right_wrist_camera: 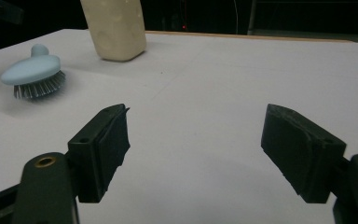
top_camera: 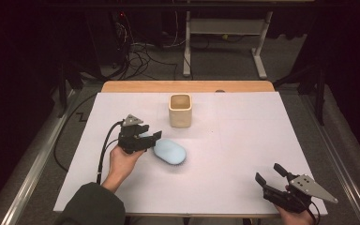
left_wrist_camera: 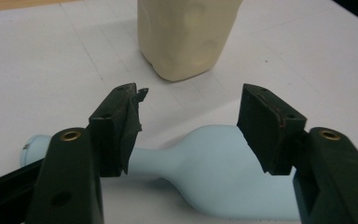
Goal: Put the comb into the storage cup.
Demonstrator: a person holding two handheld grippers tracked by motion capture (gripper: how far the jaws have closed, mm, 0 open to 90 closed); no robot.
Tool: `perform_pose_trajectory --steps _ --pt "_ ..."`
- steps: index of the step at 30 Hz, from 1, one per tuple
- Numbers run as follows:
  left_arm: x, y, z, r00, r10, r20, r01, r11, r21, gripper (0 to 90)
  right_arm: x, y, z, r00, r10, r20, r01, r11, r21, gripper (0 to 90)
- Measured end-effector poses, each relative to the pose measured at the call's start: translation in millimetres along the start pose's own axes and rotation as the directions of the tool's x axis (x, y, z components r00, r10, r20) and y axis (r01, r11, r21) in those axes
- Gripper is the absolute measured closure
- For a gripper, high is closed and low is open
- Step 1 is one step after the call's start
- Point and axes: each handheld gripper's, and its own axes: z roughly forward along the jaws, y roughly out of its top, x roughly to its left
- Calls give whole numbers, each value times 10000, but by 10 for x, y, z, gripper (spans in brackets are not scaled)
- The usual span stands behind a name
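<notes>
A light blue hairbrush (top_camera: pixel 170 151) lies bristles down on the white table (top_camera: pixel 243 126). Its short handle points toward my left gripper (top_camera: pixel 152 133). In the left gripper view the brush (left_wrist_camera: pixel 214 163) runs crosswise just beneath and behind the left gripper (left_wrist_camera: pixel 191 100). The jaws stand apart over its neck and the pads do not press on it. A cream square cup (top_camera: pixel 180 111) stands upright beyond the brush, and the cup (left_wrist_camera: pixel 186 37) is straight ahead of those jaws. My right gripper (top_camera: pixel 268 173) rests open and empty at the near right corner; the right gripper (right_wrist_camera: pixel 193 121) faces bare table.
From the right gripper view the brush (right_wrist_camera: pixel 35 70) and cup (right_wrist_camera: pixel 116 28) sit far off to the left. A wooden strip (top_camera: pixel 187 86) borders the table's far edge. Cables and desk legs lie on the floor beyond. A metal rail runs along each side of the table.
</notes>
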Motion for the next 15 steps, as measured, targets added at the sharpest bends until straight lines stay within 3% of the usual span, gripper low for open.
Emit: perform_pose_trajectory --steps 3,8,10,12,15 --pt "20 94 20 9999 -27 161 20 9991 427 411 -2 0 2 10000 -20 -10 20 10000 10 239" --pt "46 224 59 9985 487 260 -513 9928 1082 462 -3 -3 -4 9998 -208 64 208 9998 -10 248" --pt "35 286 96 9949 1005 -130 -977 9857 1376 479 -4 -2 -13 9998 -192 87 193 9998 -45 251" --pt "70 332 138 9955 947 -94 -922 9845 1493 487 -3 -4 -8 9998 -188 62 189 9998 -59 251" --pt "123 378 230 9952 927 -306 -844 9745 2077 501 -6 -4 2 9998 -215 -12 215 9998 -9 251"
